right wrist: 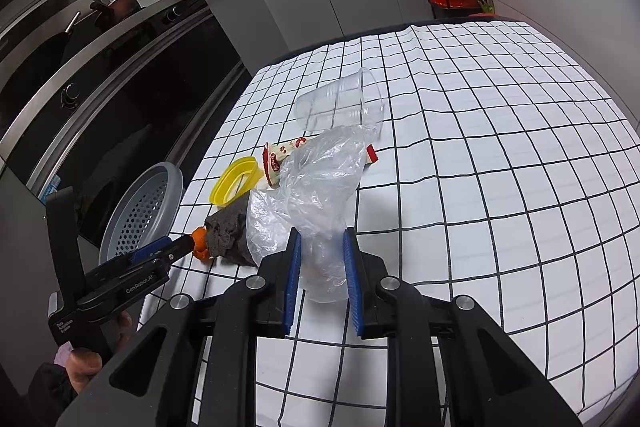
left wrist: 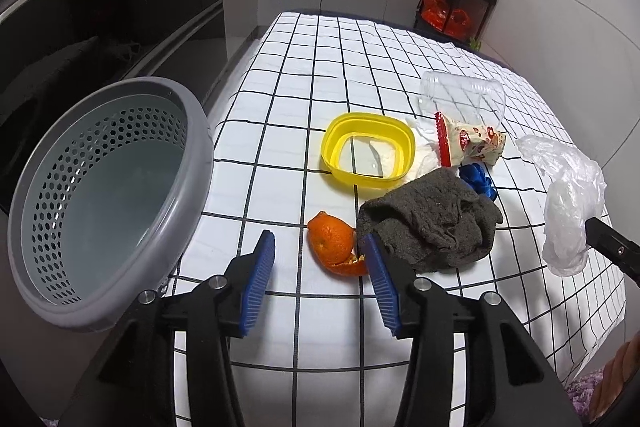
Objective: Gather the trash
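Bag (right wrist: 320, 183), clear plastic, crumpled, is pinched at its lower end between the pads of the R gripper (right wrist: 322, 247); the rest billows up over the cloth, in front of the wrapper (right wrist: 276, 157) and cup (right wrist: 340, 99). Jaws closed tight on the film.

Peel (left wrist: 332, 241), orange, lies on the checked cloth (left wrist: 320, 327) just ahead of the L gripper (left wrist: 316, 247), by its right pad; nothing between the pads. L jaws part open, holding nothing.

Rag (left wrist: 432, 223), dark grey, bunched, touches the peel's right side. Behind it: yellow lid (left wrist: 368, 147), flat; red-white wrapper next to it; blue scrap (left wrist: 476, 179) peeking past the rag; cup on its side, farthest back.

Basket (left wrist: 108, 203), grey, perforated, sits at the table's left edge, tilted toward the L cam, looks empty.

Kitchen counter w/ cabinets behind; black rack w/ red bags at far corner.
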`<act>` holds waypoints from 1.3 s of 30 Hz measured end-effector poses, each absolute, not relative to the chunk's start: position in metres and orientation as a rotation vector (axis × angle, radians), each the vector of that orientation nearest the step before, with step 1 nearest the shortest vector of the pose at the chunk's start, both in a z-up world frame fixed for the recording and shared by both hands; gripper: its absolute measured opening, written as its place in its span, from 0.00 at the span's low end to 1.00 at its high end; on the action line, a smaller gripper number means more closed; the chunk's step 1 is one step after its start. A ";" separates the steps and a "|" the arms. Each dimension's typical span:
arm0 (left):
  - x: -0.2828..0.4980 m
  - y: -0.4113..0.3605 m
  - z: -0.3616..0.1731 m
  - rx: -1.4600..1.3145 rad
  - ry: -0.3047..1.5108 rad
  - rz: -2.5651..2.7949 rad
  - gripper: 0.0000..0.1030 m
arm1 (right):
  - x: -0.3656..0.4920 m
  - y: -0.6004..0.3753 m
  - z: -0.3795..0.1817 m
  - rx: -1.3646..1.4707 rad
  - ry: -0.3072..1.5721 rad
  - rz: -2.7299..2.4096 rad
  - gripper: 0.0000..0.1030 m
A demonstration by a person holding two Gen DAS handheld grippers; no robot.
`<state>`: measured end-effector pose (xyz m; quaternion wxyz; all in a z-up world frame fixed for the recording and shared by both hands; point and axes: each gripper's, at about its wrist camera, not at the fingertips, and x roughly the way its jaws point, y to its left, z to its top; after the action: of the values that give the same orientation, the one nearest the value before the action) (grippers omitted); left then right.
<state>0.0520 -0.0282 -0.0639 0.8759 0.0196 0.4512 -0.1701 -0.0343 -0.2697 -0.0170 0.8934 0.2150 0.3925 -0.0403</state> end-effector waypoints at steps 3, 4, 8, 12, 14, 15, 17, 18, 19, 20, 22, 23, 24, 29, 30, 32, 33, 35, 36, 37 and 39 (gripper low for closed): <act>0.056 -0.030 -0.066 0.042 0.949 -0.341 0.45 | -0.034 -0.270 -0.017 0.444 0.816 -0.083 0.20; 0.058 -0.030 -0.068 0.042 0.954 -0.335 0.45 | -0.034 -0.270 -0.018 0.443 0.817 -0.083 0.20; 0.063 -0.032 -0.074 0.035 0.973 -0.331 0.45 | -0.034 -0.271 -0.019 0.445 0.821 -0.082 0.20; 0.066 -0.036 -0.082 0.038 0.995 -0.335 0.45 | -0.033 -0.270 -0.019 0.443 0.822 -0.081 0.20; 0.066 -0.036 -0.083 0.030 1.004 -0.348 0.27 | -0.033 -0.269 -0.019 0.442 0.823 -0.080 0.20; 0.066 -0.036 -0.084 0.023 1.011 -0.362 0.22 | -0.033 -0.269 -0.019 0.441 0.823 -0.081 0.20; 0.065 -0.036 -0.082 0.027 1.001 -0.364 0.19 | -0.033 -0.269 -0.019 0.442 0.823 -0.080 0.20; 0.064 -0.036 -0.081 0.031 0.998 -0.366 0.18 | -0.033 -0.269 -0.019 0.443 0.822 -0.081 0.20; 0.063 -0.035 -0.081 0.030 0.998 -0.370 0.16 | -0.033 -0.269 -0.019 0.442 0.821 -0.081 0.20; 0.062 -0.035 -0.080 0.029 0.999 -0.373 0.15 | -0.033 -0.269 -0.019 0.442 0.821 -0.081 0.20; 0.060 -0.033 -0.077 0.031 0.992 -0.374 0.15 | -0.033 -0.269 -0.019 0.445 0.819 -0.079 0.20; 0.058 -0.032 -0.075 0.034 0.986 -0.371 0.15 | -0.033 -0.269 -0.018 0.443 0.818 -0.079 0.20; 0.057 -0.030 -0.072 0.034 0.978 -0.371 0.15 | -0.033 -0.268 -0.018 0.442 0.816 -0.079 0.20; 0.050 -0.020 -0.054 0.039 0.939 -0.362 0.15 | -0.035 -0.267 -0.015 0.440 0.807 -0.081 0.20; 0.047 -0.016 -0.047 0.039 0.927 -0.361 0.15 | -0.035 -0.266 -0.014 0.444 0.805 -0.079 0.20; 0.045 -0.011 -0.038 0.043 0.909 -0.356 0.15 | -0.035 -0.265 -0.012 0.450 0.804 -0.071 0.20; 0.044 -0.006 -0.031 0.047 0.892 -0.348 0.15 | -0.035 -0.263 -0.011 0.448 0.802 -0.068 0.20; 0.043 0.002 -0.020 0.050 0.868 -0.336 0.15 | -0.034 -0.258 -0.007 0.440 0.800 -0.061 0.20; 0.043 0.010 -0.013 0.048 0.853 -0.325 0.15 | -0.032 -0.254 -0.005 0.432 0.800 -0.057 0.20; 0.044 0.014 -0.008 0.047 0.846 -0.320 0.15 | -0.031 -0.250 -0.003 0.426 0.799 -0.052 0.20; 0.045 0.026 0.002 0.045 0.830 -0.302 0.15 | -0.027 -0.242 0.001 0.414 0.799 -0.039 0.20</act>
<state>0.0453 0.0261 0.0018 0.9037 0.0219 0.4018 -0.1463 -0.0272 -0.2416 0.0007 0.9003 0.2002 0.3860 -0.0189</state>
